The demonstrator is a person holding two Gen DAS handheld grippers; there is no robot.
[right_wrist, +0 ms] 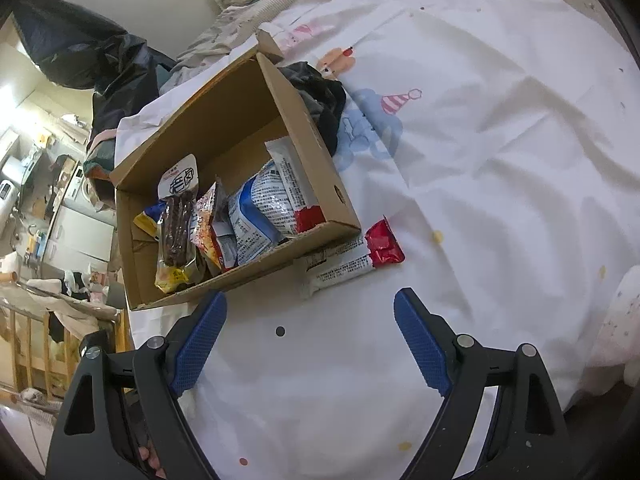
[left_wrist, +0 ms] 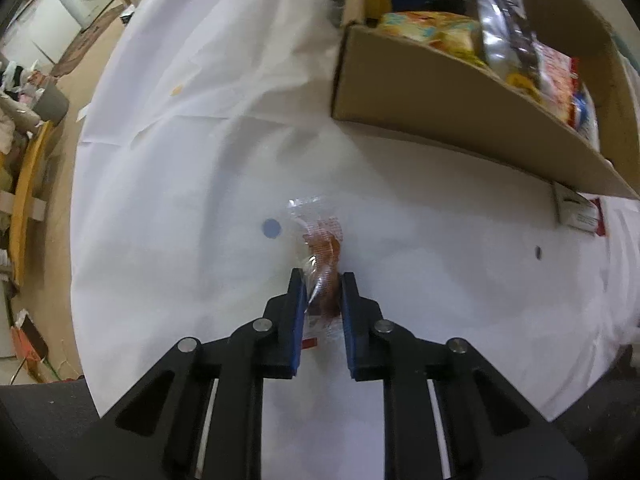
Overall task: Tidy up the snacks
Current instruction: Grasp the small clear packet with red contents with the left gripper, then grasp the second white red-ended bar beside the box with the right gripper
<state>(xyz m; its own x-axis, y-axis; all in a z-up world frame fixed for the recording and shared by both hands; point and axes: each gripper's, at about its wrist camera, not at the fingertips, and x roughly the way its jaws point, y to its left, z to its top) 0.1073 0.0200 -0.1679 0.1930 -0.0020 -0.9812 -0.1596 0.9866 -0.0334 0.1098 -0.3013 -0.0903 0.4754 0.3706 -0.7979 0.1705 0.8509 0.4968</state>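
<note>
- Blue pads of my left gripper [left_wrist: 320, 280] are pinching a small clear-wrapped snack [left_wrist: 322, 256] from both sides; my jaws are clenched on its near end, down against the white sheet [left_wrist: 180, 200].
- Judging by the crinkled film and the reddish-brown piece inside, I am treating the snack as very light, soft and slippery; squeezing the film alone could let it slide out, so I am taking it across the filled middle, not the empty sealed edge.
- Its long axis is running straight away from my left gripper, with the far sealed end pointing toward the cardboard box [left_wrist: 440, 108]; that end is lying just short of the box's near wall and beside a blue dot [left_wrist: 271, 228] printed on the sheet.
- My right gripper [right_wrist: 310, 304] is hanging released, jaws wide and gripping nothing, just in front of the box's near wall.
- A red-ended wrapped bar [right_wrist: 352, 260] is lying on the sheet, touching the box's near corner, its long axis roughly along that wall and its red end pointing away from the box.
- Inside the box, packets are standing packed toward the near wall.
</note>
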